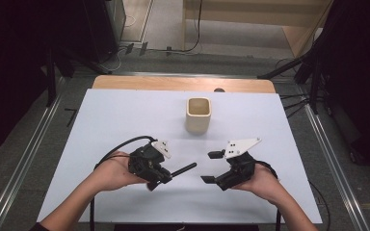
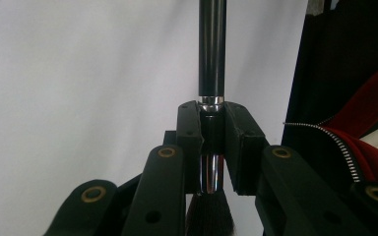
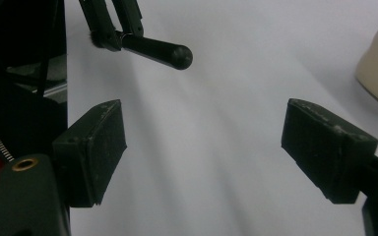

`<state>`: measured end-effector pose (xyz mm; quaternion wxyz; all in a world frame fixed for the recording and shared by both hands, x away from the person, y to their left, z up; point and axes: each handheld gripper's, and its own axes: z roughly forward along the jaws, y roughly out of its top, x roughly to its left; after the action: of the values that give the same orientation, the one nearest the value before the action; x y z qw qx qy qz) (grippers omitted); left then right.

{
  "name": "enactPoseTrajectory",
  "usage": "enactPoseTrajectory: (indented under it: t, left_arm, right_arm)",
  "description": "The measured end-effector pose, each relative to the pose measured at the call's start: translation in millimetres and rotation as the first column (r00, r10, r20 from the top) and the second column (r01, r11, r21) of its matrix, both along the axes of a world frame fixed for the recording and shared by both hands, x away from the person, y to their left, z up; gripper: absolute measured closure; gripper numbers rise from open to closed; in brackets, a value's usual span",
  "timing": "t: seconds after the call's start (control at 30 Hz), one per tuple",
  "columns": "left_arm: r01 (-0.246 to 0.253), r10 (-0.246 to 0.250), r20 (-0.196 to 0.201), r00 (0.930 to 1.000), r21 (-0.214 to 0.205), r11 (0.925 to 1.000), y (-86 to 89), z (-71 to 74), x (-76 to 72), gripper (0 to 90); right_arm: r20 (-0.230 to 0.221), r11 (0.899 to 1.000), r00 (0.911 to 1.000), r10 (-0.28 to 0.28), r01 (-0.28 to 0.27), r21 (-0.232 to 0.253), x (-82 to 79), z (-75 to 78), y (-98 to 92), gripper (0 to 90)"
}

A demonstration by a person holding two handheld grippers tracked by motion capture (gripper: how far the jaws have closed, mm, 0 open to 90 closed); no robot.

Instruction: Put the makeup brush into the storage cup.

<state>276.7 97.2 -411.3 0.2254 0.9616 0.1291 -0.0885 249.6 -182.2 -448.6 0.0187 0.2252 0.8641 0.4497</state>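
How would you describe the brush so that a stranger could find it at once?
Start at the white table and go to the left gripper near its front edge. The brush is clamped there, its black handle pointing toward the right gripper. Unlike the beige cup, it is thin, dark and held.

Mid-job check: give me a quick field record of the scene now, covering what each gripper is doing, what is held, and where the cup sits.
left gripper: shut on brush
brush: black handle points toward the right gripper; bristles at the gripper body end
grip point: jaws clamp the metal ferrule
right gripper: open, nothing between the jaws
cup: beige, upright, empty as far as can be seen, beyond both grippers
table: white sheet over a wooden top
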Motion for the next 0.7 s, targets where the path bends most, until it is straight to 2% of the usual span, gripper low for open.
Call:
enactPoseTrajectory:
  t: [0.23,0.27,0.37,0.53,0.7]
  left_arm:
    - [0.038,-0.037,-0.006,0.9993,0.050,0.9980,-6.8,-4.2,-0.4,78.9]
    - [0.040,-0.041,0.005,0.9992,0.054,0.9977,-7.8,-4.8,-0.6,78.9]
    - [0.050,-0.049,-0.016,0.9987,0.071,0.9963,-10.8,-6.8,-0.3,78.9]
    - [0.082,-0.081,-0.011,0.9967,0.098,0.9918,-15.5,-8.1,-0.6,78.9]
    - [0.136,-0.138,0.001,0.9905,0.141,0.9806,-20.9,-5.0,-0.3,78.9]
  right_arm:
    - [-0.018,0.995,0.9966,0.081,-0.082,-0.050,0.5,4.3,7.3,18.3]
    - [-0.022,0.994,0.9952,0.095,-0.096,-0.057,0.8,4.2,8.6,18.3]
    - [-0.029,0.988,0.9909,0.131,-0.133,-0.081,1.5,4.1,13.0,19.0]
    - [-0.038,0.978,0.9846,0.171,-0.174,-0.111,2.1,5.9,19.5,20.2]
    - [-0.038,0.965,0.9762,0.213,-0.217,-0.146,4.4,7.6,26.1,22.3]
